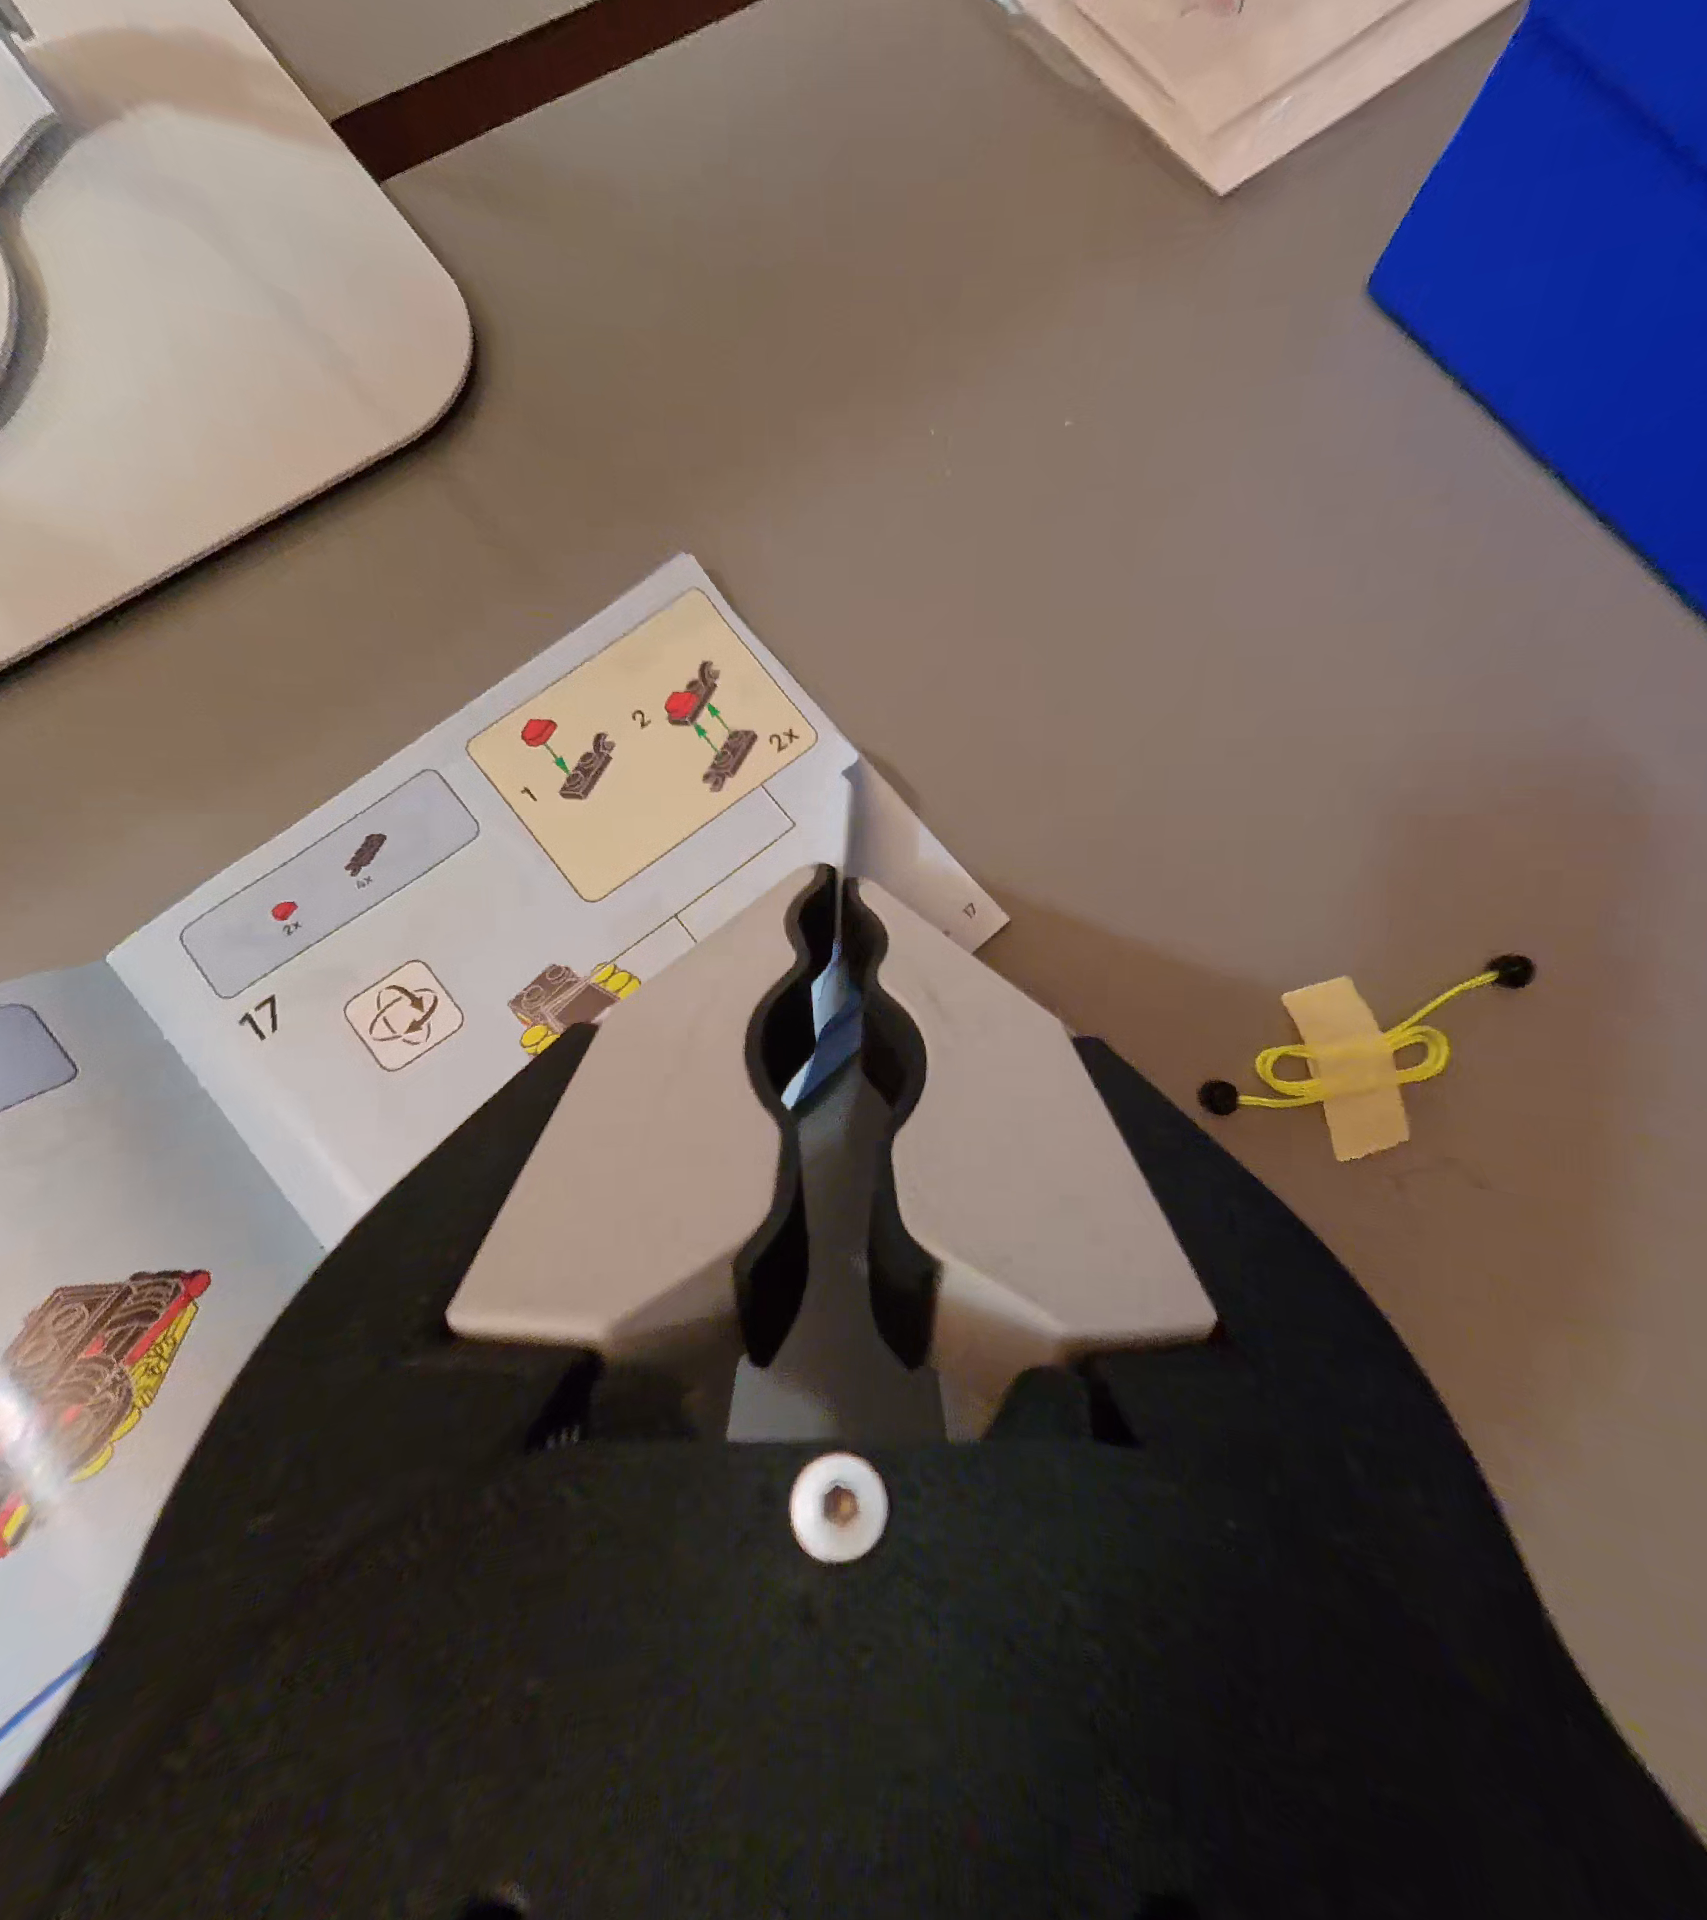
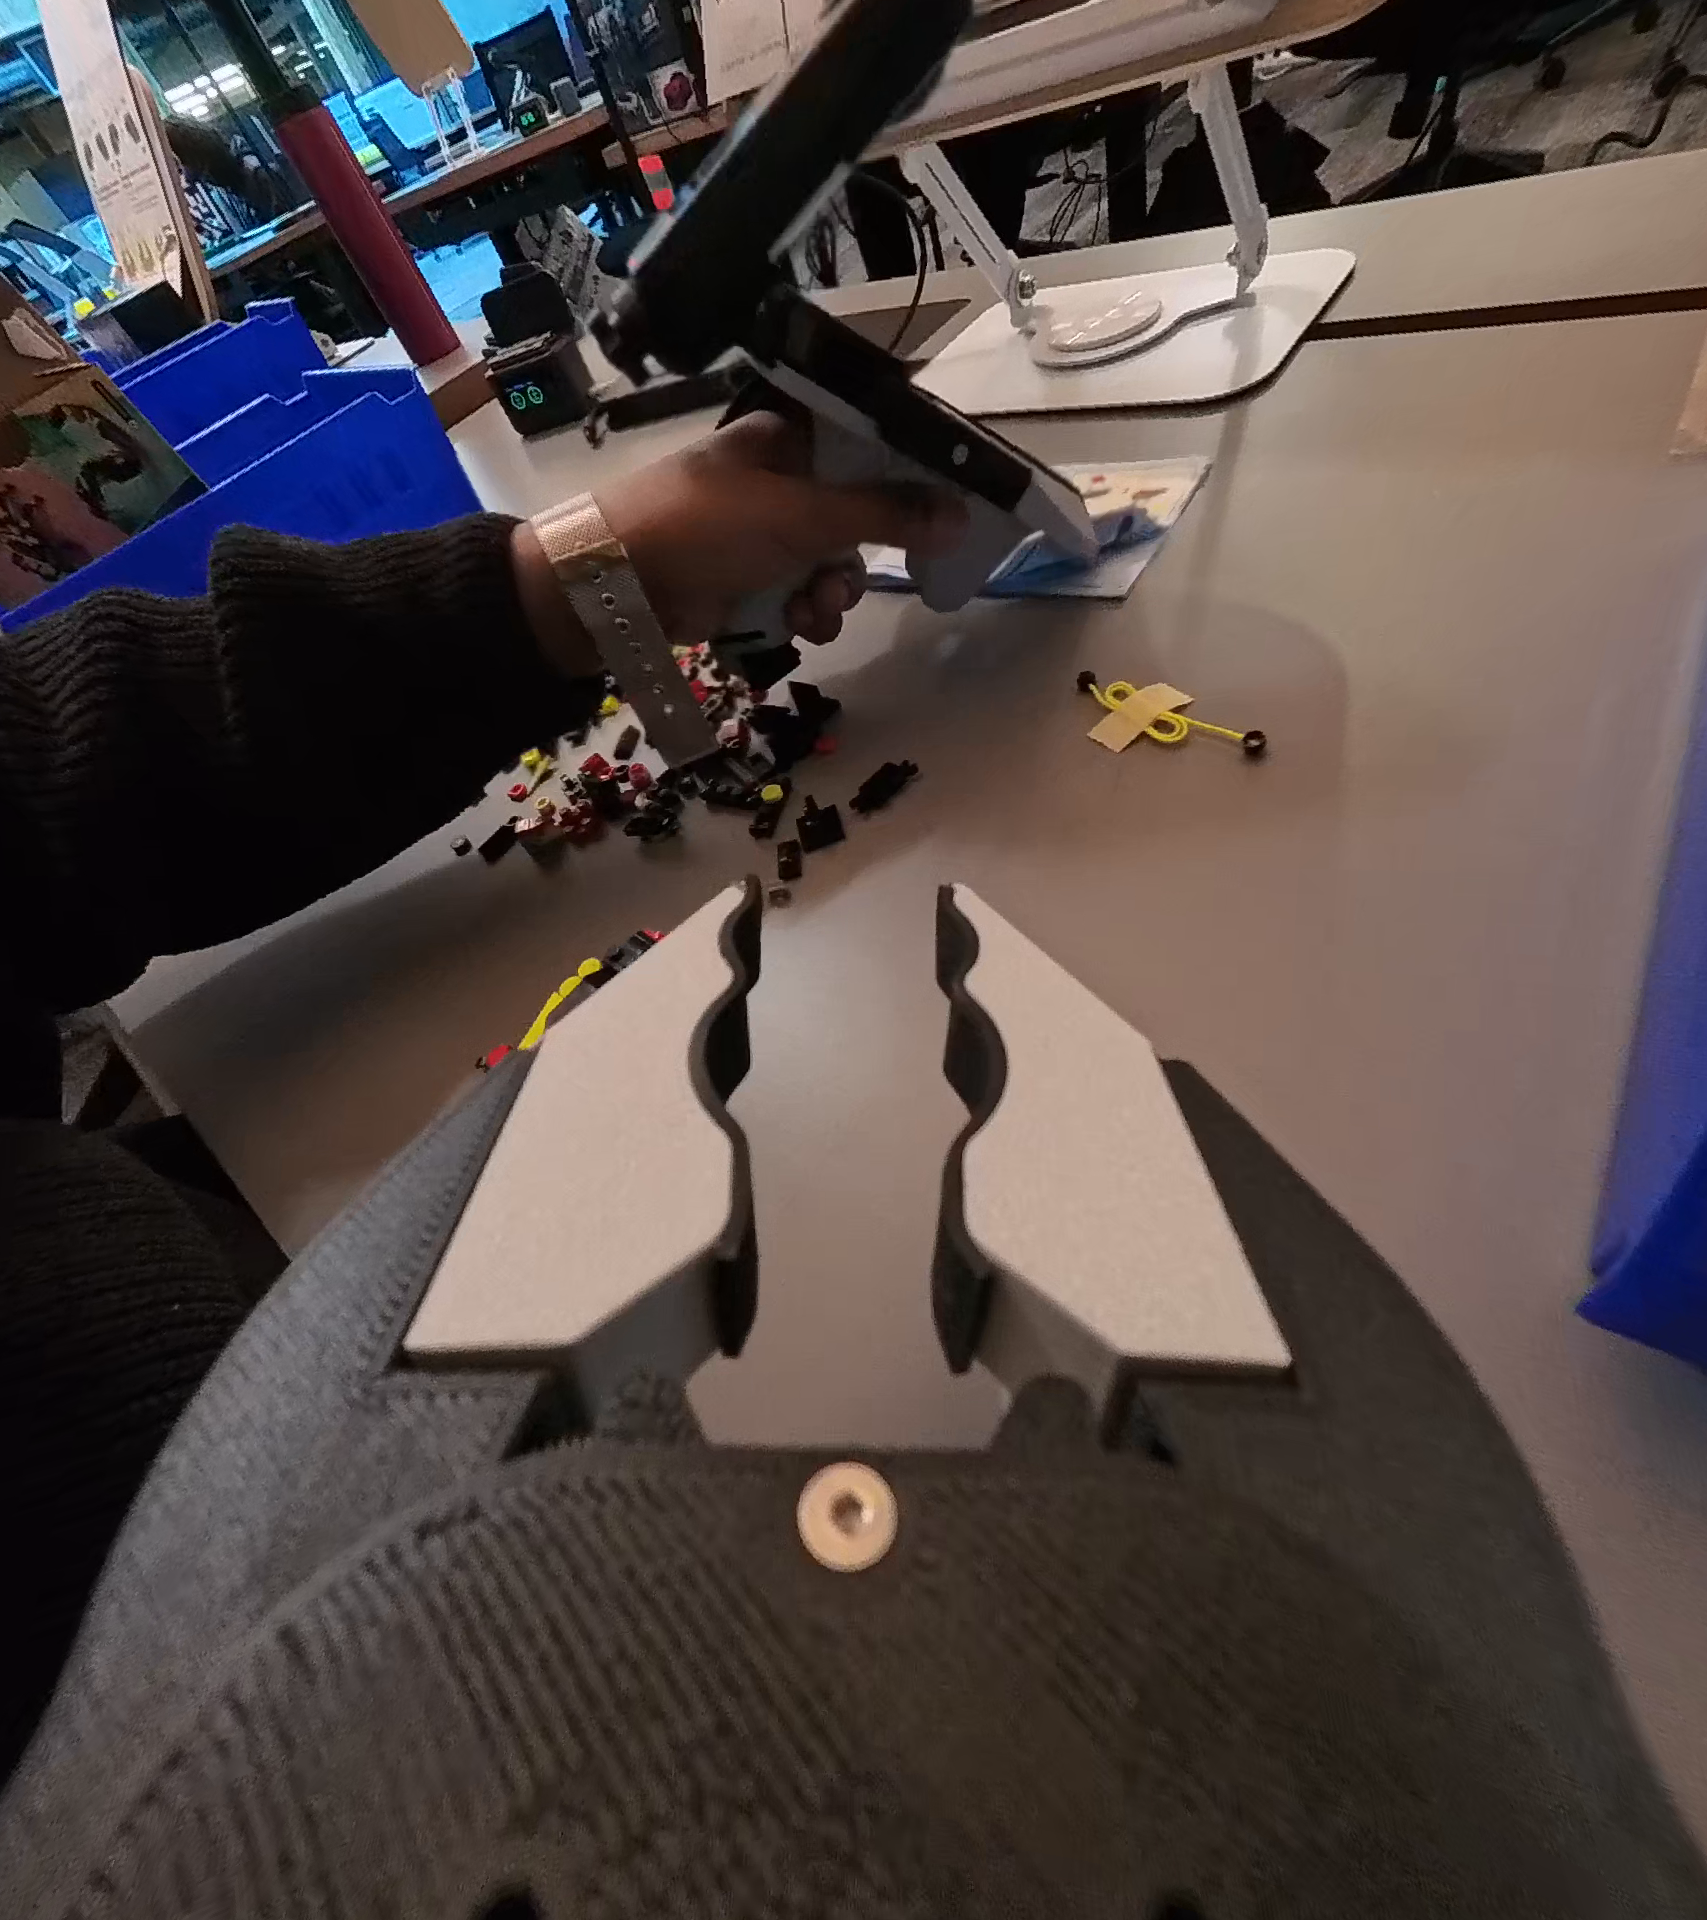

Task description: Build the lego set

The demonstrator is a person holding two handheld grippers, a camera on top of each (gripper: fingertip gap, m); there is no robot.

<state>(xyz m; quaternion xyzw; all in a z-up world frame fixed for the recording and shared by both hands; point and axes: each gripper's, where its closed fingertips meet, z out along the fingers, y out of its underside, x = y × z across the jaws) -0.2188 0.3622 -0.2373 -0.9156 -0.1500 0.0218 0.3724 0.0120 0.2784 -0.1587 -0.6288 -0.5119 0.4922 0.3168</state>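
An open building-instruction booklet [image 1: 392,935] lies on the grey table. My left gripper [image 1: 836,883] is shut on the right edge of its top page [image 1: 847,831], which stands up pinched between the pads. The right wrist view shows this gripper [image 2: 1088,540] held by a hand, tips down on the booklet [image 2: 1129,520]. My right gripper [image 2: 847,894] is open and empty, hovering over bare table just past a scatter of small black, red and yellow bricks [image 2: 683,779].
A yellow cord with black ends under a tape strip [image 1: 1358,1060] lies right of the booklet; it also shows in the right wrist view [image 2: 1155,717]. A blue bin [image 1: 1638,260] stands at the right. A white stand base [image 1: 153,343] sits far left. More blue bins [image 2: 309,457] stand left. Spacing between my two grippers at the tips: around 25 centimetres.
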